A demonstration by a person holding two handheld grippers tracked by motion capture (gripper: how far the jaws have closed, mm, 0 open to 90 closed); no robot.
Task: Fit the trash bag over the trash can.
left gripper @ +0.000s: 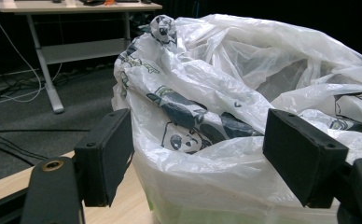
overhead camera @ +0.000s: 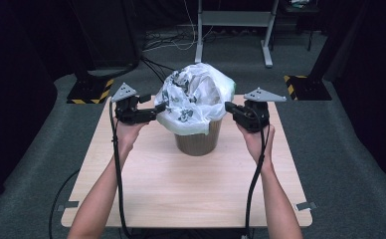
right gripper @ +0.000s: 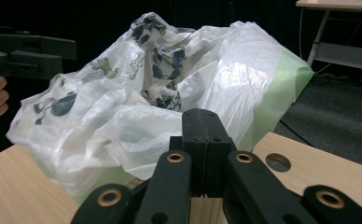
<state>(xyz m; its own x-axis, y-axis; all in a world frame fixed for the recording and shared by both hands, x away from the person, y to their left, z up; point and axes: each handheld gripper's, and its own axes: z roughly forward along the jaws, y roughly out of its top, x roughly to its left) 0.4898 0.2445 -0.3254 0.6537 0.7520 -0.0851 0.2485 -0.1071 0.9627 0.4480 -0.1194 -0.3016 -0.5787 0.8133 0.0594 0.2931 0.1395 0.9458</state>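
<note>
A brown bin (overhead camera: 199, 142) stands at the middle of the wooden table (overhead camera: 181, 194). A white plastic bag (overhead camera: 193, 97) with panda prints bulges over its top, with a pale green liner (right gripper: 288, 77) under it. My left gripper (overhead camera: 159, 107) is at the bag's left side. Its jaws stand open and wide apart in the left gripper view (left gripper: 202, 156), with the bag (left gripper: 226, 93) just beyond them. My right gripper (overhead camera: 229, 106) is at the bag's right edge. Its jaws are shut (right gripper: 201, 128) and nothing shows between them; the bag (right gripper: 123, 112) lies right behind.
A desk with metal legs (overhead camera: 233, 20) stands at the back. Black-and-yellow striped bases (overhead camera: 89, 92) (overhead camera: 305, 87) sit on the grey carpet to either side. Cables (overhead camera: 156, 47) run over the floor. The tabletop has a round hole (right gripper: 278, 162) near the right gripper.
</note>
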